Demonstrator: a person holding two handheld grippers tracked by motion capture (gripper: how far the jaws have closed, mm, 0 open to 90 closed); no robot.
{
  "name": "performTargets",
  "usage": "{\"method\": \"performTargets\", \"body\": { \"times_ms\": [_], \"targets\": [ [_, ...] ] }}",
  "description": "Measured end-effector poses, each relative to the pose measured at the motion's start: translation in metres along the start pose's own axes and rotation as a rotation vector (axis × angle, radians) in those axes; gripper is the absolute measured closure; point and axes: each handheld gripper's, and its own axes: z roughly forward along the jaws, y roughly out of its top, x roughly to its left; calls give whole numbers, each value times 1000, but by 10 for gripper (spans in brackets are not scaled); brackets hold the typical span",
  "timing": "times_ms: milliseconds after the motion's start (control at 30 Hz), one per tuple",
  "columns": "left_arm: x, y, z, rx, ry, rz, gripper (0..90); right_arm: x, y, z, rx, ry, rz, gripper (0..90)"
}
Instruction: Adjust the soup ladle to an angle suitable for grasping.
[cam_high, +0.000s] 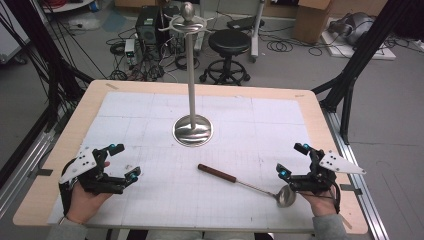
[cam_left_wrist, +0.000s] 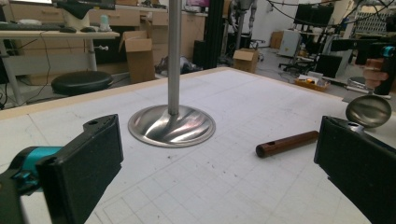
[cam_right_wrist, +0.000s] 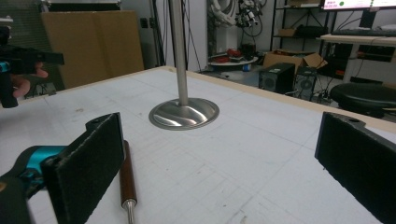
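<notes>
the ladle (cam_high: 250, 186) lies flat on the white gridded mat (cam_high: 150, 115), toward the near right of the table (cam_high: 310, 107). its brown wooden handle (cam_high: 216, 173) points up and left toward the middle, and its thin metal shaft runs down to the shiny bowl (cam_high: 285, 196), which sits just beside the right gripper (cam_high: 292, 160). from the left gripper view the handle (cam_left_wrist: 286, 143) shows lying ahead on the mat with the bowl (cam_left_wrist: 368, 111) beyond it, and in the right gripper view the handle (cam_right_wrist: 126, 175) lies just by one jaw.

behind the ladle, near the centre of the mat, stands a tall steel stand (cam_high: 192, 85) on a round base (cam_high: 192, 131), with hooks and a knob at its top; it is apart from the ladle.

the left gripper (cam_high: 126, 161) is held at the near left edge of the mat, jaws spread wide with nothing between them. the right gripper sits at the near right, its jaws also wide apart and bare. each is held in a hand coming in from the bottom edge, grey sleeves showing.

beyond the table, a black stool (cam_high: 228, 42) stands on the floor among loose cables.
</notes>
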Motion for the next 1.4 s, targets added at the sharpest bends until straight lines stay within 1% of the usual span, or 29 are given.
{"method": "performTargets", "body": {
  "times_ms": [100, 133, 167, 233, 300, 333, 367, 400, 433, 467, 500, 533, 567, 600, 733, 767, 800, 833, 867, 900, 933, 967, 1067, 1167, 1200, 1233, 1267, 1333, 1400],
  "targets": [
    [0, 0, 0, 5, -1, 4, 18, 1, 2, 1, 2, 5, -8, 7],
    [0, 0, 1, 7, 0, 4, 18, 2, 4, 2, 7, 12, -8, 65],
    [0, 0, 1, 10, 0, 6, 18, 2, 4, 2, 7, 12, -8, 65],
    [0, 0, 1, 13, 2, 1, 17, 2, 5, 1, 3, 30, -14, 153],
    [0, -1, 1, 16, 2, -1, 18, 2, 6, 2, 6, 36, -11, 171],
    [0, -1, 1, 18, 2, -3, 18, 2, 6, 2, 15, 40, -5, 194],
    [1, -1, 1, 23, 0, 2, 18, 1, 7, 3, 18, 41, -2, 237],
    [0, -1, 2, 25, 1, 2, 18, 2, 7, 3, 25, 56, 4, 306],
    [0, -1, 2, 27, 0, 1, 17, 2, 7, 3, 31, 63, -3, 344],
    [0, -1, 2, 32, 0, 3, 18, 2, 7, 4, 36, 73, -3, 375],
    [0, -2, 2, 32, -1, 6, 18, 2, 7, 4, 36, 73, -3, 375],
    [0, -2, 3, 31, -1, -1, 17, 2, 7, 5, 45, 81, -9, 401],
    [0, -2, 3, 32, 0, 1, 17, 3, 7, 6, 60, 103, -12, 474],
    [0, -2, 3, 34, 0, 1, 17, 3, 7, 6, 60, 103, -12, 474],
    [1, -2, 3, 44, 5, 4, 18, 5, 9, 10, 98, 143, -28, 575],
    [0, -2, 3, 44, 5, 0, 18, 6, 9, 12, 101, 150, -35, 583],
    [0, -3, 3, 47, 6, 0, 18, 7, 10, 14, 115, 160, -43, 628],
    [0, -3, 4, 50, 6, 2, 18, 9, 11, 18, 134, 163, -62, 687],
    [1, -3, 4, 51, 6, 2, 18, 9, 11, 18, 134, 163, -62, 687],
    [1, -3, 4, 53, 5, 4, 17, 10, 11, 19, 148, 173, -63, 723],
    [1, -3, 4, 53, 6, 4, 18, 13, 12, 23, 174, 182, -86, 813],
    [1, -3, 4, 54, 8, 3, 18, 13, 12, 23, 174, 182, -86, 813],
    [1, -3, 3, 50, 10, -1, 18, 17, 14, 28, 209, 208, -116, 893],
    [1, -3, 3, 50, 13, 0, 17, 22, 16, 37, 230, 237, -135, 895],
    [1, -3, 2, 51, 14, 0, 17, 22, 16, 37, 230, 237, -135, 895],
    [1, -3, 2, 52, 14, 4, 18, 24, 16, 38, 241, 243, -134, 895],
    [1, -3, 2, 54, 13, 5, 18, 25, 16, 41, 246, 253, -147, 895],
    [1, -3, 1, 50, 18, 4, 18, 28, 16, 46, 263, 257, -153, 895],
    [2, -3, 0, 48, 19, 1, 18, 29, 17, 49, 267, 261, -162, 895]
  ]
}}
